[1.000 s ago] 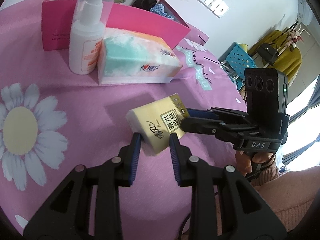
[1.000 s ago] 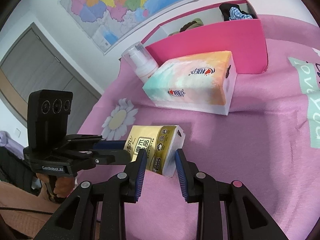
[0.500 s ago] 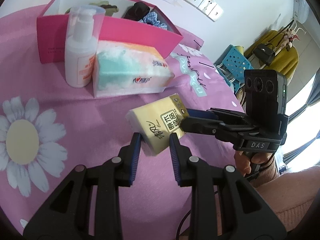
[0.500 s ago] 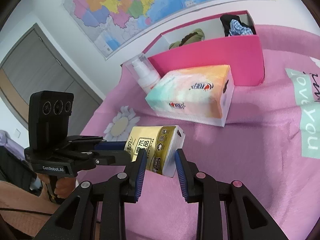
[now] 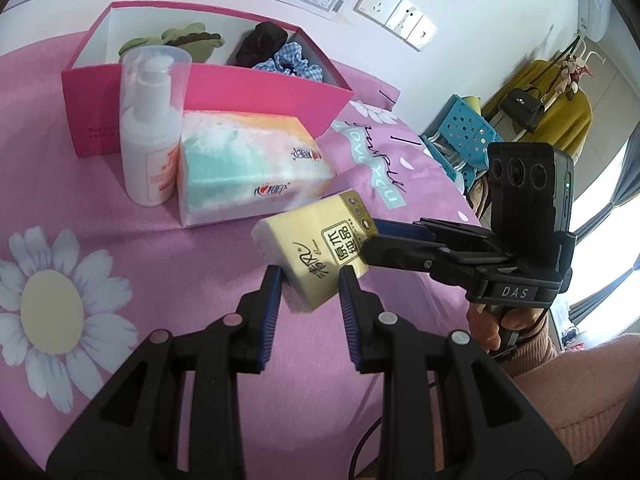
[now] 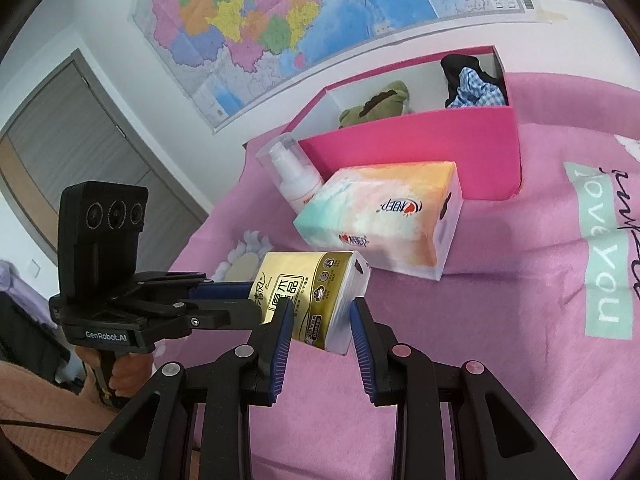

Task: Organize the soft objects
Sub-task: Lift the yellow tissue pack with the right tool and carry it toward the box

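Observation:
A small yellow tissue pack (image 5: 316, 244) (image 6: 312, 300) hangs tilted just above the pink bedspread. My left gripper (image 5: 310, 280) (image 6: 250, 303) is shut on one side of it. My right gripper (image 6: 320, 314) (image 5: 374, 236) is shut on an adjoining side, at right angles to the left one. Behind the pack lies a larger pastel tissue pack (image 5: 248, 164) (image 6: 384, 220). Beyond that stands an open pink box (image 5: 260, 80) (image 6: 420, 148) holding a green plush item (image 5: 180, 38), a dark cloth and a blue checked scrunchie (image 5: 288, 64).
A white pump bottle (image 5: 148, 128) (image 6: 296, 176) stands between the pastel pack and the box. The bedspread carries daisy prints (image 5: 52, 304) and a mint label. A blue perforated basket (image 5: 468, 128) sits off the bed's right edge. A map covers the wall behind.
Both grippers keep their hold on the yellow pack. The right gripper has risen slightly with it, and more of the pink box's inside shows in both views.

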The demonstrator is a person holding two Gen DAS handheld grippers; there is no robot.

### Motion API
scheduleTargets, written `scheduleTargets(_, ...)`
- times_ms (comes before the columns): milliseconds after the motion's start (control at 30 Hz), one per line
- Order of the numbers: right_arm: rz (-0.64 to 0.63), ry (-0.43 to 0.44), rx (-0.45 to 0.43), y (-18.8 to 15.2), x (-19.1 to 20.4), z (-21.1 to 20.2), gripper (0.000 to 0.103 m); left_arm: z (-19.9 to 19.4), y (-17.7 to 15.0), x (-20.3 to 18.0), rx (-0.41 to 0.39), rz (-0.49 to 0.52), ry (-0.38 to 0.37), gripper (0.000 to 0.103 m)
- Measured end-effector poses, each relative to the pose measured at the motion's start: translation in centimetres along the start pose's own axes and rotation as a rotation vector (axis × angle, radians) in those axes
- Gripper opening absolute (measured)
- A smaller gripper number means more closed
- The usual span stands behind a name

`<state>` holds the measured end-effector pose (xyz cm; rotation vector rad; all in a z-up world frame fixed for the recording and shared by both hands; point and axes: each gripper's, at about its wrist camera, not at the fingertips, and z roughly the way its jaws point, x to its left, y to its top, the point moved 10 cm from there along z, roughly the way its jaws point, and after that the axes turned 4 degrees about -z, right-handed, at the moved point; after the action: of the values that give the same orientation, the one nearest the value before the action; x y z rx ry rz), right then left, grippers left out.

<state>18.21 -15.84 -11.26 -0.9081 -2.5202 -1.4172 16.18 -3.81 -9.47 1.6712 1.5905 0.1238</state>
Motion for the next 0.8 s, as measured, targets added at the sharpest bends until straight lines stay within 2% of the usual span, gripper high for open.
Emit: scheduleTargets(800,-0.034,-0.020,-0.050,2.5,-0.4,-1.6,0.031,-0.6,2.2,-0.8,-0.033,0.040,0.011,0.031)
